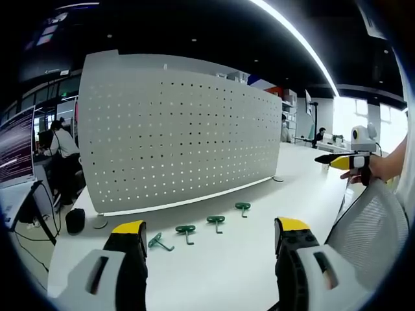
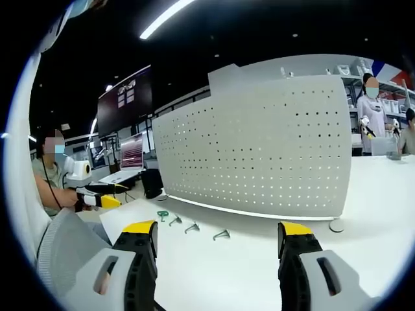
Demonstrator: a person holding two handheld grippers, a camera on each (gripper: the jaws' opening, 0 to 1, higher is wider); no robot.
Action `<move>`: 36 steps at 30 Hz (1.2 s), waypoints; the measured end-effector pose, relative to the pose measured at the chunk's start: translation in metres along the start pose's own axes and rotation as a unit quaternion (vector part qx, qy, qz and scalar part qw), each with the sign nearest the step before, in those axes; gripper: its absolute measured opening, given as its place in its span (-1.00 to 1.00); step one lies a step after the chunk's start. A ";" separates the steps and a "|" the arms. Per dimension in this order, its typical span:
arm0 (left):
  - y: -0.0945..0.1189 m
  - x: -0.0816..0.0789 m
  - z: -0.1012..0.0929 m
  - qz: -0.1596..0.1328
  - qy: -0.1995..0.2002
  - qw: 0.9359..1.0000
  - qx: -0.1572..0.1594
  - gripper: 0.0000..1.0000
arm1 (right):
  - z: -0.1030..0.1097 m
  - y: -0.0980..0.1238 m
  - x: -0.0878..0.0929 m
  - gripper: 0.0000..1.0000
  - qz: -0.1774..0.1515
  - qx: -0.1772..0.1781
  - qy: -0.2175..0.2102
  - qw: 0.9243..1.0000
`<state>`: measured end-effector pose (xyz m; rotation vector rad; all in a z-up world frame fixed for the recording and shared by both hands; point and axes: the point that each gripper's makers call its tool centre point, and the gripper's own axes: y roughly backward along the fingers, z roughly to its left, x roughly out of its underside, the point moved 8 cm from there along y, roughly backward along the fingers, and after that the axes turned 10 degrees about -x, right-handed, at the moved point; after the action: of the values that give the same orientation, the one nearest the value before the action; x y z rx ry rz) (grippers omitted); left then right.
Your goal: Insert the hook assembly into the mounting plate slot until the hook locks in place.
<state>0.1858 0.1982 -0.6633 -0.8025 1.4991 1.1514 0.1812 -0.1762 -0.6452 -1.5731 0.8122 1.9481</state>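
Note:
A white perforated mounting plate (image 1: 181,129) stands upright on the white table (image 1: 220,272); in the right gripper view the same plate (image 2: 259,149) rises ahead. Several green hooks (image 1: 185,230) lie in a row on the table in front of it, seen smaller as hooks (image 2: 192,227) in the right gripper view. My left gripper (image 1: 211,240) is open, jaws wide apart above the table just short of the hooks. My right gripper (image 2: 217,243) is open too, holding nothing. The right gripper (image 1: 347,161) appears at the far right of the left gripper view; the left gripper (image 2: 97,197) shows at the left of the right gripper view.
A black object (image 1: 75,220) and a round plate foot (image 1: 98,223) sit at the plate's left end. Monitors (image 1: 16,149) and a seated person (image 1: 61,149) are at the left. People (image 2: 373,107) stand behind the table. Mesh chair back (image 1: 366,227) is at right.

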 end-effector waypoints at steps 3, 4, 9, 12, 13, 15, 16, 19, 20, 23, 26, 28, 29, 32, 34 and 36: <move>0.000 0.000 0.000 0.001 0.001 1.000 -0.001 0.67 | 0.000 0.000 0.000 0.47 0.002 -0.002 0.001 1.000; 0.000 0.000 0.000 0.001 0.001 1.000 -0.001 0.67 | 0.000 0.000 -0.001 0.47 0.002 -0.003 0.001 1.000; 0.000 0.000 -0.001 0.000 -0.003 1.000 0.001 0.66 | 0.001 -0.002 -0.004 0.46 0.002 -0.008 0.010 1.000; 0.000 0.000 0.000 0.000 0.001 1.000 0.000 0.66 | 0.001 -0.002 -0.003 0.46 0.004 -0.007 0.007 1.000; 0.000 0.000 0.000 0.000 0.001 1.000 0.000 0.67 | 0.001 -0.002 -0.003 0.46 0.003 -0.007 0.008 1.000; 0.000 -0.001 0.000 0.000 -0.001 1.000 0.001 0.66 | 0.000 -0.002 -0.004 0.45 0.001 -0.008 0.007 1.000; 0.000 -0.001 0.000 0.000 -0.002 1.000 0.001 0.66 | 0.000 -0.002 -0.004 0.45 -0.001 -0.007 0.007 1.000; 0.001 -0.002 0.001 -0.003 0.003 1.000 -0.002 0.66 | 0.001 -0.002 -0.005 0.45 0.001 -0.007 0.006 1.000; 0.000 -0.001 0.001 -0.002 0.004 1.000 -0.003 0.66 | 0.001 -0.002 -0.005 0.45 0.002 -0.007 0.005 1.000; 0.000 -0.002 0.000 -0.005 0.002 1.000 0.000 0.66 | 0.002 -0.003 -0.006 0.40 0.005 -0.014 0.002 1.000; 0.001 -0.002 0.000 -0.004 0.003 1.000 0.002 0.66 | 0.003 -0.006 -0.006 0.39 0.009 -0.020 0.010 1.000; 0.000 -0.003 0.000 -0.004 0.005 1.000 0.002 0.66 | 0.003 -0.006 -0.006 0.40 0.009 -0.020 0.011 1.000; 0.000 -0.003 0.000 -0.004 0.006 1.000 0.003 0.66 | 0.004 -0.006 -0.007 0.40 0.008 -0.020 0.012 1.000; 0.000 -0.003 -0.002 -0.002 0.001 1.000 0.009 0.66 | 0.004 -0.005 -0.008 0.40 0.005 -0.018 0.015 1.000; 0.000 -0.003 -0.002 -0.001 0.001 1.000 0.010 0.67 | 0.003 -0.003 -0.008 0.40 -0.001 -0.014 0.011 1.000; 0.001 -0.003 -0.001 -0.001 0.002 1.000 0.009 0.66 | 0.003 -0.003 -0.008 0.40 -0.001 -0.010 0.012 1.000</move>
<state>0.1857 0.1969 -0.6602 -0.7958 1.5096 1.1334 0.1828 -0.1725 -0.6373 -1.6108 0.8027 1.9467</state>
